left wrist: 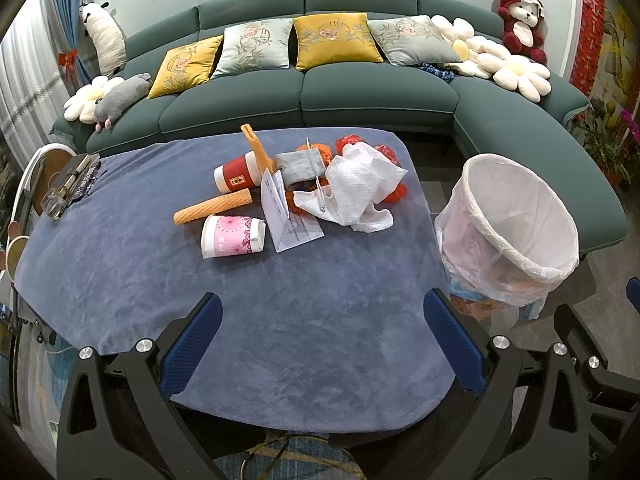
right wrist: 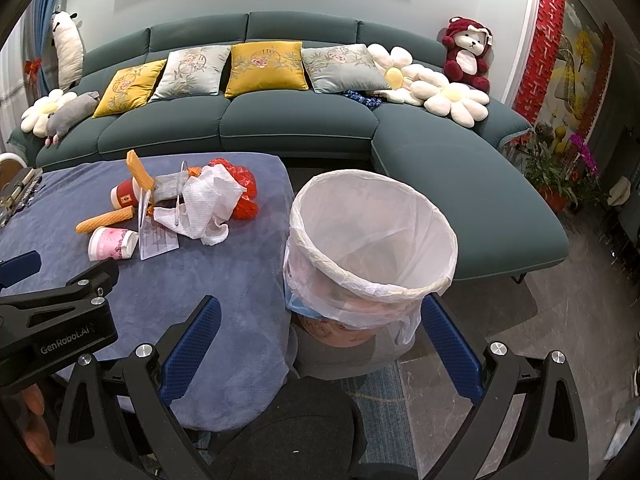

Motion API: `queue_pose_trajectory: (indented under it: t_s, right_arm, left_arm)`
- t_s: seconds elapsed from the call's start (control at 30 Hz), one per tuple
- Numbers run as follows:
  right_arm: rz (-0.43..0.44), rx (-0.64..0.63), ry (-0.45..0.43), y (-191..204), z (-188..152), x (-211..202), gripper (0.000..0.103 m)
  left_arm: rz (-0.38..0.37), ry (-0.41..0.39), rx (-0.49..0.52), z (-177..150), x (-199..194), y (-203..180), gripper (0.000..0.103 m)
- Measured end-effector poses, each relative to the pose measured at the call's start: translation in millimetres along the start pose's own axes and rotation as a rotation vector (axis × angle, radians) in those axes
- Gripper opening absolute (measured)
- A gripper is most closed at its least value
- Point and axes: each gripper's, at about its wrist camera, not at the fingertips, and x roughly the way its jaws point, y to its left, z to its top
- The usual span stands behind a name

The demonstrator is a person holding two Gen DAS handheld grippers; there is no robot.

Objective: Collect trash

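A pile of trash lies on the blue-covered table (left wrist: 280, 340): a pink paper cup (left wrist: 232, 236) on its side, an orange corrugated roll (left wrist: 214, 208), a red-and-white cup (left wrist: 238, 174), a folded paper (left wrist: 286, 216), a white crumpled tissue (left wrist: 356, 188), a grey pouch (left wrist: 302, 166) and red plastic (left wrist: 394, 192). The same pile shows in the right wrist view (right wrist: 192, 204). A bin lined with a white bag (left wrist: 508, 232) stands right of the table (right wrist: 368, 248). My left gripper (left wrist: 322, 342) is open and empty above the table's near part. My right gripper (right wrist: 320, 346) is open and empty before the bin.
A green sofa (left wrist: 304, 92) with cushions and plush toys runs behind the table and curves right. A tool set (left wrist: 70, 188) lies at the table's left edge. Potted flowers (right wrist: 568, 168) stand at the far right. The left gripper's body (right wrist: 56, 320) shows at the right view's left.
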Motion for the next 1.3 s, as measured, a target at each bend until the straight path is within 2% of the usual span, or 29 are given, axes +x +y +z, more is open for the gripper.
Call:
queue_pose_trajectory:
  t_s: [1.3]
  right_arm:
    - [0.000,0.010,0.000,-0.5,4.3,-1.3,0.096]
  left_arm:
    - [0.012,0.002,-0.014,2.8,1.4,5.5,0.096]
